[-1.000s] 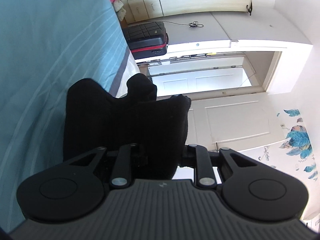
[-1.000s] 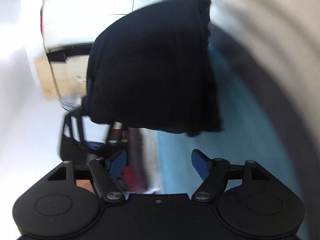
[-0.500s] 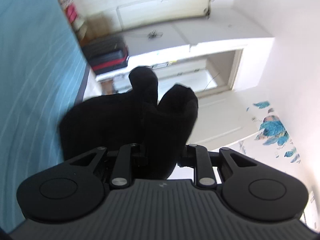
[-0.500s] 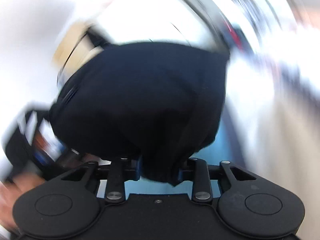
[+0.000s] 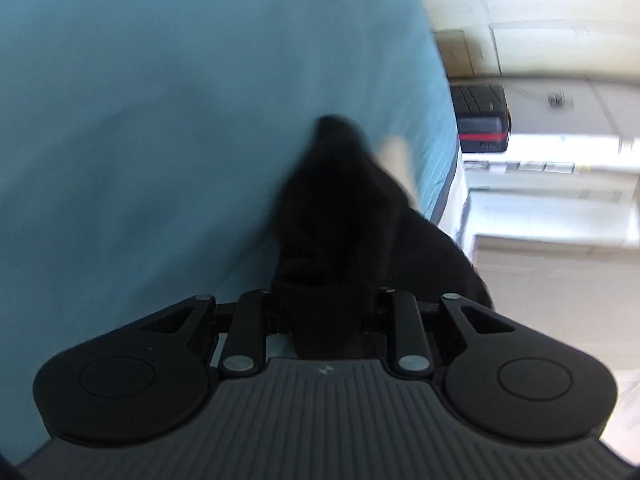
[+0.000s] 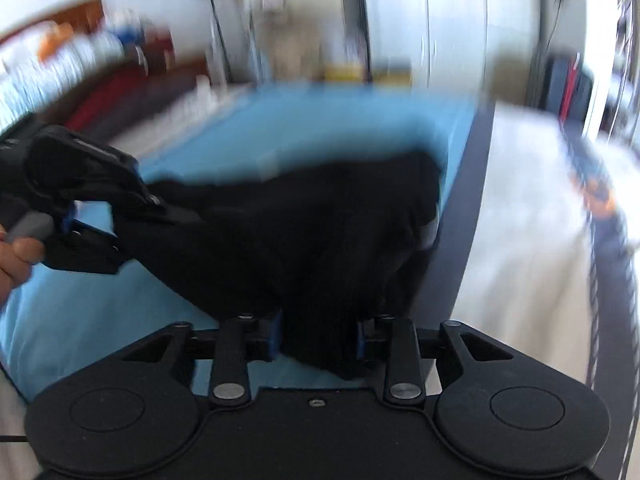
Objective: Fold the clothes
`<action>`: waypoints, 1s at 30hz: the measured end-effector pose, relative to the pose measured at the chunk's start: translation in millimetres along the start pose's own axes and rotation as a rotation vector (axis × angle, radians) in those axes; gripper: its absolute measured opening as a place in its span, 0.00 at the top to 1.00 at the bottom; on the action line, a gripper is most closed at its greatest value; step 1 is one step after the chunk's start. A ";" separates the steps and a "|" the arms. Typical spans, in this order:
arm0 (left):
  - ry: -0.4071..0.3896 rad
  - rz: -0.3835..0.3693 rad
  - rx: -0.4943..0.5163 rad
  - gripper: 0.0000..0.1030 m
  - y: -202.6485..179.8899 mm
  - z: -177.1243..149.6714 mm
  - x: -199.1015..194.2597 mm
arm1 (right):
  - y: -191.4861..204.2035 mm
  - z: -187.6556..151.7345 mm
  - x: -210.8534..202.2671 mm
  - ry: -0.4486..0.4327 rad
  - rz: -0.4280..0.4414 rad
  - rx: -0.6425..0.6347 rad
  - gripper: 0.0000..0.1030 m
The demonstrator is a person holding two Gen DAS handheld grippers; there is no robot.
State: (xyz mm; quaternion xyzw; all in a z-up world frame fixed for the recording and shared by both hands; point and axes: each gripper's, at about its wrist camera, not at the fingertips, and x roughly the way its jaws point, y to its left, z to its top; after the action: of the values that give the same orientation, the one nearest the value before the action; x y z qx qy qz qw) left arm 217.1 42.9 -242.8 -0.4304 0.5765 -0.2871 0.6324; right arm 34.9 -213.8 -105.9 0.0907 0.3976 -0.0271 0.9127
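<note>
Fabric fills both grips. Nearest in the right wrist view, the right gripper point(image 6: 318, 340) has its blue-padded fingers point(image 6: 272, 336) clenched on a bunch of the black garment point(image 6: 304, 232), which hangs above the blue bed sheet point(image 6: 312, 128). Further along, at the left of that view, the left gripper point(image 6: 140, 216) pinches the same cloth at another edge, with a hand point(image 6: 16, 256) on its handle. In the left wrist view, the left gripper point(image 5: 326, 316) is likewise closed on the black garment point(image 5: 340, 216), which is blurred and stretches away over the blue bed sheet point(image 5: 160, 120). Beyond the bed's edge stands a black suitcase point(image 5: 482, 118) with a red stripe, near pale cupboards point(image 5: 520, 20).
</note>
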 end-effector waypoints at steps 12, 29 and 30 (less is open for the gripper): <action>-0.028 0.194 0.314 0.77 -57.4 -20.1 -4.9 | -15.0 -18.1 -51.2 -0.211 0.063 0.155 0.44; 0.074 0.227 0.414 0.89 -49.1 -16.0 36.0 | -22.5 -0.9 6.3 -0.160 -0.067 0.065 0.46; 0.077 0.227 0.379 0.89 -44.3 -13.6 35.7 | -23.7 -5.9 5.9 -0.151 -0.052 0.052 0.46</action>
State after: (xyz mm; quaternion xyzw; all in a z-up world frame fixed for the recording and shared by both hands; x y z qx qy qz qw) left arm 215.7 -11.3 -220.7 -0.2252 0.5807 -0.3334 0.7078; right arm 31.9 -235.8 -117.6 0.1018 0.3291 -0.0677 0.9364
